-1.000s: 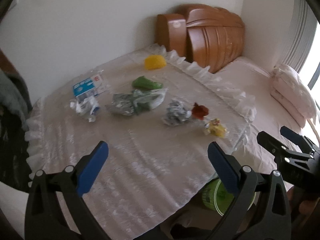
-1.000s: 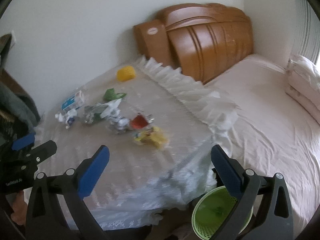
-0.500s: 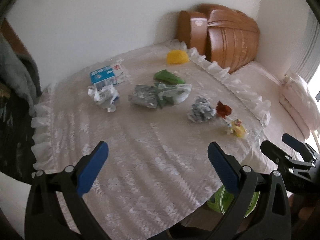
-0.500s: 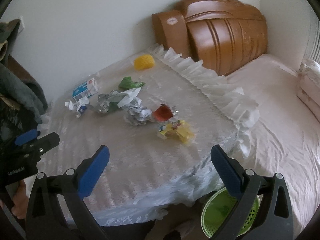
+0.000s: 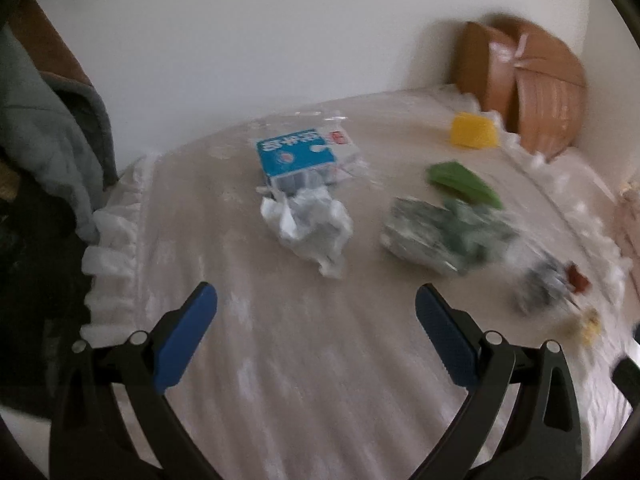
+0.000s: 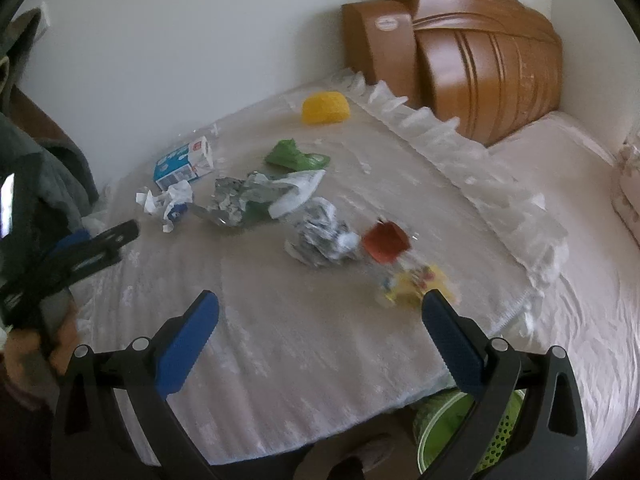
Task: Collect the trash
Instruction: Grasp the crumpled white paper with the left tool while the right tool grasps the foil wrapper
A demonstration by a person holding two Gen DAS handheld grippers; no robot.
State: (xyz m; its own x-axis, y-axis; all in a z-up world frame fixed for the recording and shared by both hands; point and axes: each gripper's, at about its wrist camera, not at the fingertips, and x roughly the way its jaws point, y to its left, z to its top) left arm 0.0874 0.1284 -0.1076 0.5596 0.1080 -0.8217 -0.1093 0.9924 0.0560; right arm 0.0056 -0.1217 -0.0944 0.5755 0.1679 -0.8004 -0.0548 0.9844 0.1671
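Clearance, taken from the crumpled white paper wad (image 5: 308, 228):

- Near side: I see bare lace-patterned white bedcover (image 5: 320, 380) from the wad back to my left gripper (image 5: 316, 300), whose blue pads stand wide apart with nothing between them.
- Far side: blue-and-white carton (image 5: 296, 160), touching or just behind the wad.
- Right of the wad: crinkled silver-and-green foil wrapper (image 5: 440, 232), a narrow strip of cover between; green plastic wrapper (image 5: 464, 182) behind that.
- Left of the wad: open cover to the frilled edge, then grey-green hanging cloth (image 5: 48, 128).
- Far right: grey crumpled paper ball (image 6: 324, 236), red scrap (image 6: 386, 240) and yellow wrapper (image 6: 412, 282), clustered ahead of my right gripper (image 6: 320, 308), which is also spread wide.
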